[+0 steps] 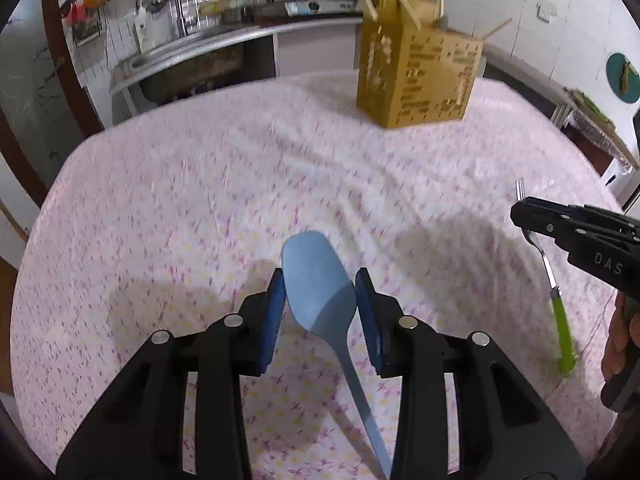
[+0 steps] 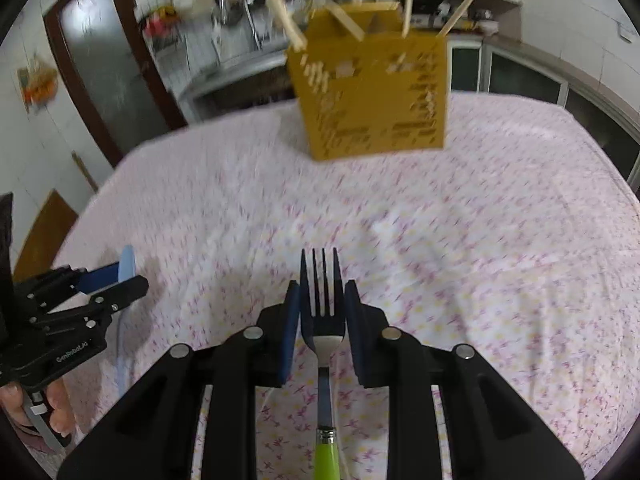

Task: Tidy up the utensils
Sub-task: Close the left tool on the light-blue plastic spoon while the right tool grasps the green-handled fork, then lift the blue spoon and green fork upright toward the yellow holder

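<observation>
fork [image 2: 322, 320] between right gripper [image 2: 322, 300] pads

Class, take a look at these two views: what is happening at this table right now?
A person is sorting utensils with a handheld gripper in each hand. The left gripper is closed on the head of a blue spatula, whose handle hangs down towards the camera. The right gripper is closed on a fork with a green handle, prongs pointing forward. Both are held above the flowered tablecloth. Farther back on the table stands a yellow box with wooden sticks already poking out of it.
</observation>
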Action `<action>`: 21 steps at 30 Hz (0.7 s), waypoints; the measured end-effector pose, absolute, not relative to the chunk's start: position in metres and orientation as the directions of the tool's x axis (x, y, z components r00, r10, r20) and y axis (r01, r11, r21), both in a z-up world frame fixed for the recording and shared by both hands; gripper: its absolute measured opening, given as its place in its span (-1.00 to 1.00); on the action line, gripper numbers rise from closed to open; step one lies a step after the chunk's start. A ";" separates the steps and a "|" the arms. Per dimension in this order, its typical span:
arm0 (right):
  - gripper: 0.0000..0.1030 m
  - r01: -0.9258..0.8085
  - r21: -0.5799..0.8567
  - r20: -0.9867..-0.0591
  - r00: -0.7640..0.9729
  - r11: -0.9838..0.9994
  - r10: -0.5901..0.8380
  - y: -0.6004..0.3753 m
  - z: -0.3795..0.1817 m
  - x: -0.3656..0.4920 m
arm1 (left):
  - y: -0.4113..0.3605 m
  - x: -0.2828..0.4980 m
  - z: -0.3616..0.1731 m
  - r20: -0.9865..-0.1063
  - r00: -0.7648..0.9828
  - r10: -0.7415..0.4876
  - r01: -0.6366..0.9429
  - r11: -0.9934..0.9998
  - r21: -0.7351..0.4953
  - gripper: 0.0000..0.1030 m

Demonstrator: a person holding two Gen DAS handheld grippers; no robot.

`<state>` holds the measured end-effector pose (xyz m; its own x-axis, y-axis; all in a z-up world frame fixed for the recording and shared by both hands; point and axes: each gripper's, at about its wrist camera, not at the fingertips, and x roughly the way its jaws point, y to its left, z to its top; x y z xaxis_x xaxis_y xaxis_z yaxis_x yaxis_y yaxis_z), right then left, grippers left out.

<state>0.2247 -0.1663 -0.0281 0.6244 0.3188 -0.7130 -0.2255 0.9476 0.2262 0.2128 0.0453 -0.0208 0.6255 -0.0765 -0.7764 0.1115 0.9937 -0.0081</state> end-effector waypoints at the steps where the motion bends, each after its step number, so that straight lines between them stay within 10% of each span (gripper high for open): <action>1: -0.55 -0.218 0.229 -0.694 0.647 0.949 0.316 -0.172 -0.023 0.222 | 0.043 0.212 -0.015 -0.762 0.643 -0.081 0.112 0.994 -0.011 -0.33; 21: -0.61 -0.208 0.157 -0.399 0.881 0.965 0.255 -0.208 0.056 0.204 | -0.008 0.214 0.049 -0.530 0.843 -0.095 0.133 0.991 0.033 -0.34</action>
<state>0.2045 -0.2078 0.0560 0.8807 0.2549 -0.3992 -0.2084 0.9654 0.1565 0.2144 -0.0079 0.0493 0.8426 -0.0951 -0.5300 0.1326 0.9906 0.0331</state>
